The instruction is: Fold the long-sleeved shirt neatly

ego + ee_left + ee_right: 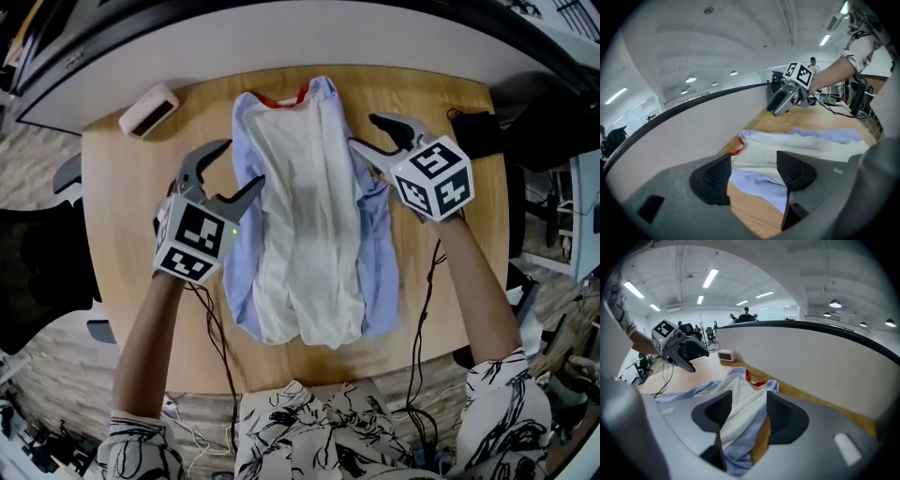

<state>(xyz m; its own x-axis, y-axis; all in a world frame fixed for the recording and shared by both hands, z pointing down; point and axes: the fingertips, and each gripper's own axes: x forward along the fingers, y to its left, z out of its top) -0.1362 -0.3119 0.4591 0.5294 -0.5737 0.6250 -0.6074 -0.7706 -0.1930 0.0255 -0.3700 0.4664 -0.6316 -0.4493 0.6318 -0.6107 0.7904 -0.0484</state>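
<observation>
The long-sleeved shirt (305, 216) lies lengthwise on the wooden table (122, 206). Its light blue sides are folded inward, the white inside faces up, and a red collar band sits at the far end. My left gripper (234, 167) is open at the shirt's left edge, near the upper part. In the left gripper view its jaws (753, 176) stand apart over the blue hem (759, 185), with nothing pressed between them. My right gripper (367, 133) is open at the shirt's right shoulder. Its jaws (749, 413) frame the cloth (736, 399) without pinching it.
A small white box (148, 109) sits at the table's far left corner. A black object (473, 127) and cables lie at the far right edge. A pale partition wall (281, 37) runs along the table's far side. Bare wood shows on both sides of the shirt.
</observation>
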